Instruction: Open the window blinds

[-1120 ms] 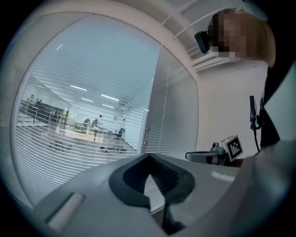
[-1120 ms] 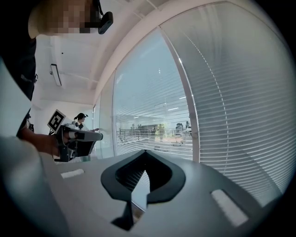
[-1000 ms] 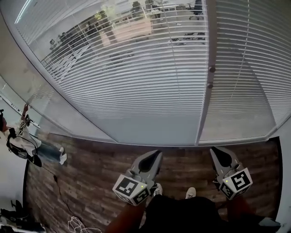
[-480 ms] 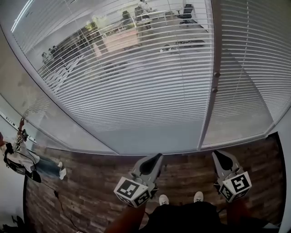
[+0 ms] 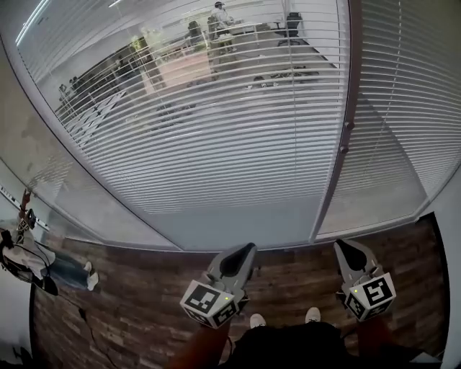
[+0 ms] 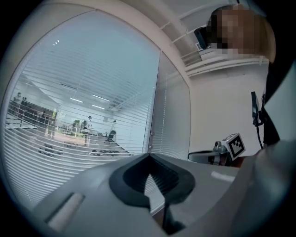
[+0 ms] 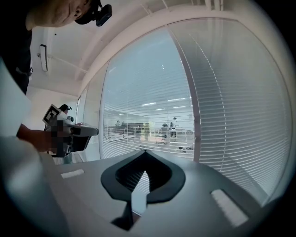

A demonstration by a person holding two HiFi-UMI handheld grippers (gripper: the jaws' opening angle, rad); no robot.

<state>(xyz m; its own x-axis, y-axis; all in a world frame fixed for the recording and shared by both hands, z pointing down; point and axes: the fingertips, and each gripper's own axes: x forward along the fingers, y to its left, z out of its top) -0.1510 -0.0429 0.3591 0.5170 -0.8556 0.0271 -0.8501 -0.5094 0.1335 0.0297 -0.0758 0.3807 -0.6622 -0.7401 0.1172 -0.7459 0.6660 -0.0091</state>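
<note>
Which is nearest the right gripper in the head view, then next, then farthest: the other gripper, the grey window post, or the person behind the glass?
1. Grey left gripper with a marker cube, beside the right gripper, on its left.
2. Grey vertical window post, straight ahead.
3. Person standing far beyond the window post, at the top.

No words, numbers or brand names can be read; the left marker cube [image 5: 209,303] and right marker cube [image 5: 369,295] show only black-and-white square patterns.
</note>
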